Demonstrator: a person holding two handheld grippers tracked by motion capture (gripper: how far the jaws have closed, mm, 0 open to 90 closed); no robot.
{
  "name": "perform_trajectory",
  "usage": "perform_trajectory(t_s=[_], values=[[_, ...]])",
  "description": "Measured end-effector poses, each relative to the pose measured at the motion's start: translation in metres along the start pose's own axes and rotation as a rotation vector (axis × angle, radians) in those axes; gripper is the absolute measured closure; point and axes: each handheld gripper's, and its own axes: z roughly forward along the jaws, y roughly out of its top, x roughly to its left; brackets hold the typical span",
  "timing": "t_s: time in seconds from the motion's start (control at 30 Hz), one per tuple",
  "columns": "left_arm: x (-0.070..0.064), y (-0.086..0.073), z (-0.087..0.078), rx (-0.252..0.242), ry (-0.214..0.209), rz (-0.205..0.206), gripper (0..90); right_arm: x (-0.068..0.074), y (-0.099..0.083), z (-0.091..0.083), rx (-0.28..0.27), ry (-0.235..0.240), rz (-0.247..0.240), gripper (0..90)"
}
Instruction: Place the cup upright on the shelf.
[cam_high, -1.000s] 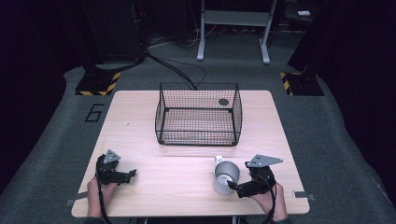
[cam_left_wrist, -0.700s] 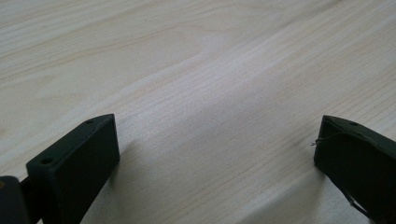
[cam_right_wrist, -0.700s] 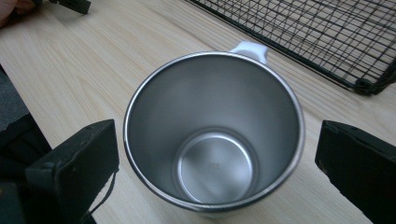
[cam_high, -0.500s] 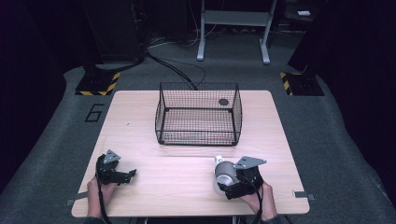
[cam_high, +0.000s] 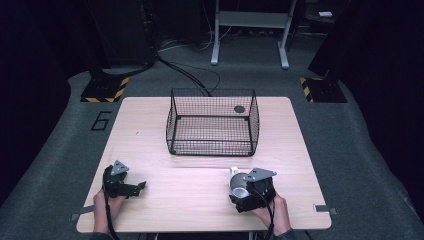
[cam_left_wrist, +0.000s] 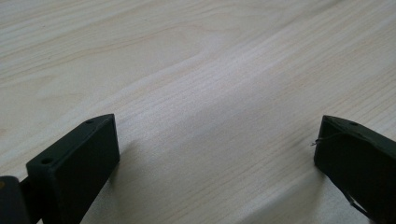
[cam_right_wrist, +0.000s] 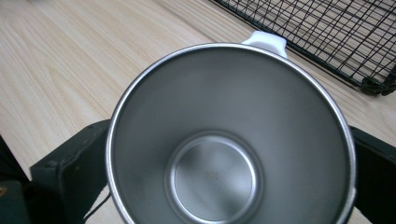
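A steel cup (cam_high: 239, 183) lies on its side on the wooden table (cam_high: 190, 170), near the front right. Its mouth faces my right gripper (cam_high: 241, 192). The right gripper view looks straight into the cup (cam_right_wrist: 224, 140), whose white tab (cam_right_wrist: 264, 41) sticks out at the far rim. That gripper's black jaws stand wide on either side of the rim, and I see no squeeze on it. Near the front left, my left gripper (cam_high: 137, 188) rests low over bare wood, its fingers (cam_left_wrist: 74, 163) wide apart with nothing between them.
A black wire basket (cam_high: 210, 92) stands at the table's middle back, just beyond the cup, with a small dark round thing (cam_high: 239, 109) inside near its far right. Its lower corner (cam_right_wrist: 373, 84) lies close to the cup. Cables and stands occupy the floor behind.
My right gripper has slid left and forward onto the cup, so its jaws now straddle the rim. The left gripper has stayed put.
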Motion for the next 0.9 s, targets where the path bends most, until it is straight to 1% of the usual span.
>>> perform_trajectory(t_s=[0.03,0.07,0.17,0.2,0.27,0.37,0.43,0.47,0.57,0.63,0.7,0.73,0.9], values=[[0.0001,0.0000,-0.0001,0.001,0.000,0.001,0.3,-0.0008,0.0000,0.0012,0.003,-0.002,-0.004,2.8],[0.0000,0.0000,0.0000,0.001,0.000,0.000,0.3,-0.0004,-0.0001,0.0016,-0.002,-0.003,0.006,4.2],[0.0000,0.0000,0.0000,0.000,0.000,0.000,0.3,-0.0008,-0.0005,0.0020,-0.004,-0.006,0.004,4.6],[0.0000,0.0000,-0.0001,0.001,-0.001,-0.001,0.3,0.0000,-0.0009,0.0020,-0.010,-0.008,0.012,4.8],[0.0000,0.0000,-0.0001,0.000,0.000,0.000,0.3,0.0000,-0.0013,0.0017,-0.007,-0.009,0.012,5.0],[0.0000,0.0000,-0.0001,0.000,0.000,0.000,0.3,-0.0014,-0.0018,0.0013,-0.007,-0.008,-0.009,5.5],[0.0000,0.0000,-0.0001,0.000,0.000,0.001,0.3,-0.0012,-0.0024,0.0012,-0.010,-0.009,-0.008,5.7],[-0.0001,0.0000,-0.0001,0.000,0.001,0.001,0.3,-0.0004,-0.0027,0.0015,-0.015,-0.011,0.004,5.8],[0.0001,0.0001,-0.0002,0.001,0.000,0.006,0.2,-0.0007,-0.0028,0.0014,-0.018,-0.008,0.007,5.9],[-0.0001,0.0000,-0.0001,0.001,0.001,0.001,0.2,-0.0008,-0.0028,0.0014,-0.018,-0.007,0.010,6.0],[0.0000,0.0001,0.0000,0.000,0.001,0.000,0.2,-0.0026,-0.0034,0.0012,-0.025,0.007,0.001,6.0],[0.0002,0.0002,-0.0001,0.002,-0.003,-0.002,0.2,-0.0032,-0.0031,0.0012,-0.034,0.024,0.012,6.1],[0.0001,0.0002,-0.0001,0.002,-0.003,-0.003,0.2,-0.0038,-0.0007,0.0004,-0.032,0.018,-0.001,6.1]])
